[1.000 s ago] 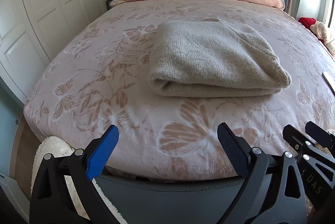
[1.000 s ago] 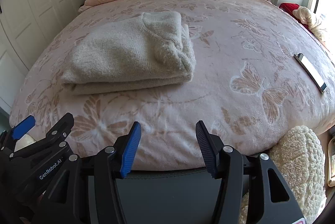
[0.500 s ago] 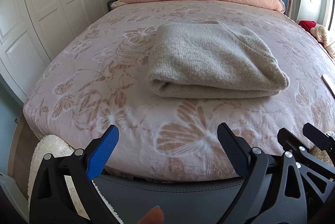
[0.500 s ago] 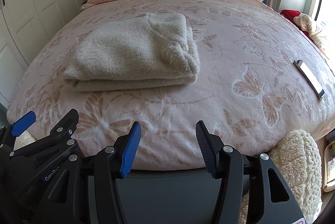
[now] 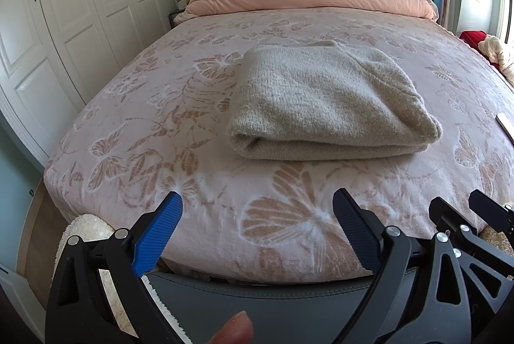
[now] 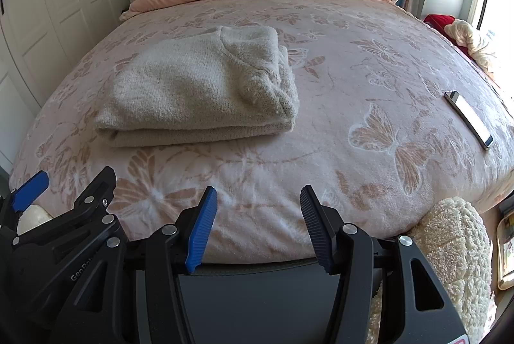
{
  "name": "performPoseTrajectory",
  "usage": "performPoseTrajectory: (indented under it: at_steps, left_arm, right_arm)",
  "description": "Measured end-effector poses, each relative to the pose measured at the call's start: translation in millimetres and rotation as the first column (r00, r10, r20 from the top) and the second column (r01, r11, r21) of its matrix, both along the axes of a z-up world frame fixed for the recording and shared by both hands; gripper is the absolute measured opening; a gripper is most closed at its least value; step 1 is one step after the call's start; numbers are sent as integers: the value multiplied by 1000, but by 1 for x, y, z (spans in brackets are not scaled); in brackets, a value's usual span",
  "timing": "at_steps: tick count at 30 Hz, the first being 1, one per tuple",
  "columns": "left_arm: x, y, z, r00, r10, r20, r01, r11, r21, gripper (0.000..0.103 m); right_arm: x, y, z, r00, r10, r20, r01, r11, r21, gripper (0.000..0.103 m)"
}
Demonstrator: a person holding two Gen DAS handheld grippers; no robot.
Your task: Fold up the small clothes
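On the pink butterfly-patterned bed (image 5: 160,125), the folded beige knitted sweater (image 5: 324,99) lies centred, well beyond the left hand-held gripper (image 5: 257,225) and right hand-held gripper (image 6: 258,225), both released and empty; regrasping one layer risks unfolding it, or nudging the flat phone (image 6: 469,119).

Both views sit slightly higher and farther back from the folded sweater (image 5: 327,99) than a second ago, and a fingertip (image 5: 233,329) now shows at the left view's bottom edge.
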State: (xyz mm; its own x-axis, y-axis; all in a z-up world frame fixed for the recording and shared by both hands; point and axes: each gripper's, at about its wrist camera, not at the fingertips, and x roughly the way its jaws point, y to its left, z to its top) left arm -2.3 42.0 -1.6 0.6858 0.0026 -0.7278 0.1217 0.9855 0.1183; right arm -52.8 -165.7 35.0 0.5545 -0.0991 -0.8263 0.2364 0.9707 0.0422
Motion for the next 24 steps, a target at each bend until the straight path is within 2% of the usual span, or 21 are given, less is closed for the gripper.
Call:
performPoseTrajectory:
  at_steps: [9,24]
  left_arm:
    - [-1,-2,0,1000,-10,5,10,1000,2,87]
    - [0,-2,-1,1000,-7,0,7,1000,2,87]
  right_arm:
    - [-1,2,2,1000,-3,3,3,1000,-2,54]
    - [-1,2,1,1000,-2,2,2,1000,0,54]
